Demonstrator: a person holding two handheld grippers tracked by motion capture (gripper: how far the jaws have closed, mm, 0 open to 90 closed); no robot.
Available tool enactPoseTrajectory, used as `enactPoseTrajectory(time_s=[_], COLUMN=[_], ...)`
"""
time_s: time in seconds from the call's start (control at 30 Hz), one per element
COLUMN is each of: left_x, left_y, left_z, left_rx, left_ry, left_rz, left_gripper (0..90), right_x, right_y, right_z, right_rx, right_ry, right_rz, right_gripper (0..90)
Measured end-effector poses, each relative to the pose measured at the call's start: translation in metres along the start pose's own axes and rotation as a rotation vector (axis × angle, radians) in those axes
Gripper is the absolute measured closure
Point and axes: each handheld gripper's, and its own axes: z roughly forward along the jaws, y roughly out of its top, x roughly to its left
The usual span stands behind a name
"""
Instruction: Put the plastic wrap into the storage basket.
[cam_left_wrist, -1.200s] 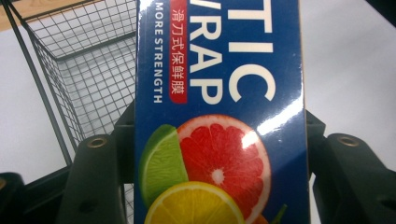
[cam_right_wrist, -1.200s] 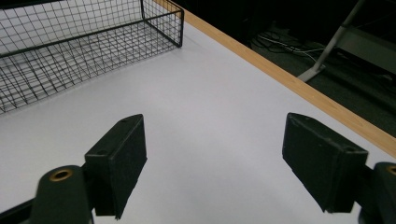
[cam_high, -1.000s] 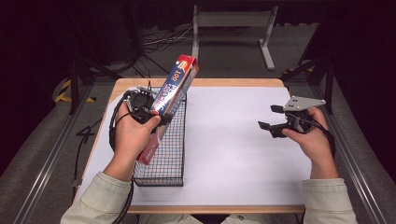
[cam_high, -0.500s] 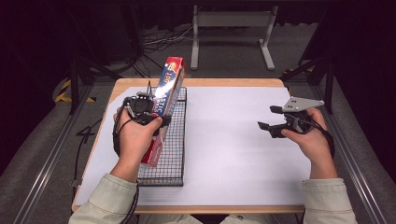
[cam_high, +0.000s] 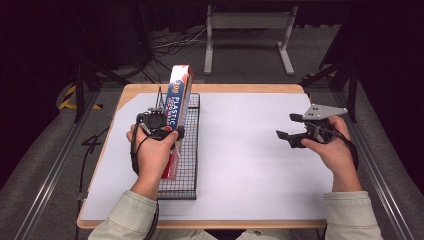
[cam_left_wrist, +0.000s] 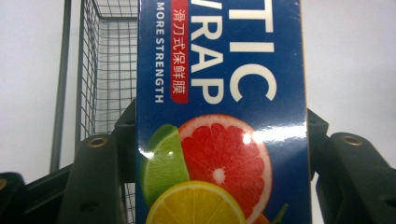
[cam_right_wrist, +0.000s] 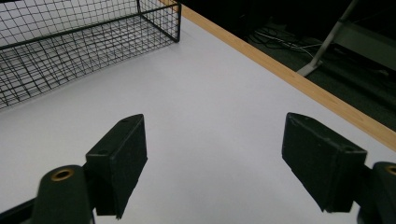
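**A:** Box (cam_high: 178, 95) of plastic wrap, at the left: where is it, and what has it?

**B:** Long and narrow, it stands tilted with its low end inside the wire basket (cam_high: 186, 165) near the table's (cam_high: 250, 150) left edge, its top leaning away over the far rim. The left gripper (cam_high: 162, 131) is clamped across its width; in the left gripper view a black jaw presses on each long edge.

**A:** Why grip it across the middle?

**B:** Probably for control. A long box caught near its midpoint is less likely to swing, and the narrow basket leaves little room beside it, so it has to go in lengthwise.

**A:** How does the box look?

**B:** Glossy dark blue card with white capitals, a red label with Chinese characters, and printed citrus: a lime wedge, a red grapefruit half, a lemon slice. One end is red. It appears undented.

**A:** And on the right?

**B:** The right gripper (cam_high: 295, 134) hangs over bare white table, well apart from the basket. Its jaws stand partly apart with nothing between them, as the right gripper view shows. I judge it is idle, kept clear so the left hand (cam_high: 152, 155) can work alone.
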Motion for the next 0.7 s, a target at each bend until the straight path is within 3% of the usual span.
enactPoseTrajectory(time_s=[0.47,0.7], left_x=[0.004,0.004], left_y=[-0.01,-0.014], left_z=[0.021,0.028], left_rx=[0.033,0.058], left_ry=[0.064,0.064], left_rz=[-0.038,-0.047], left_gripper=[39.3,39.3], right_x=[0.002,0.004], right_y=[0.001,0.001], right_z=[0.002,0.002], right_rx=[-0.003,-0.009], right_ry=[0.018,0.024], right_rz=[-0.003,-0.004], right_gripper=[22.0,22.0])
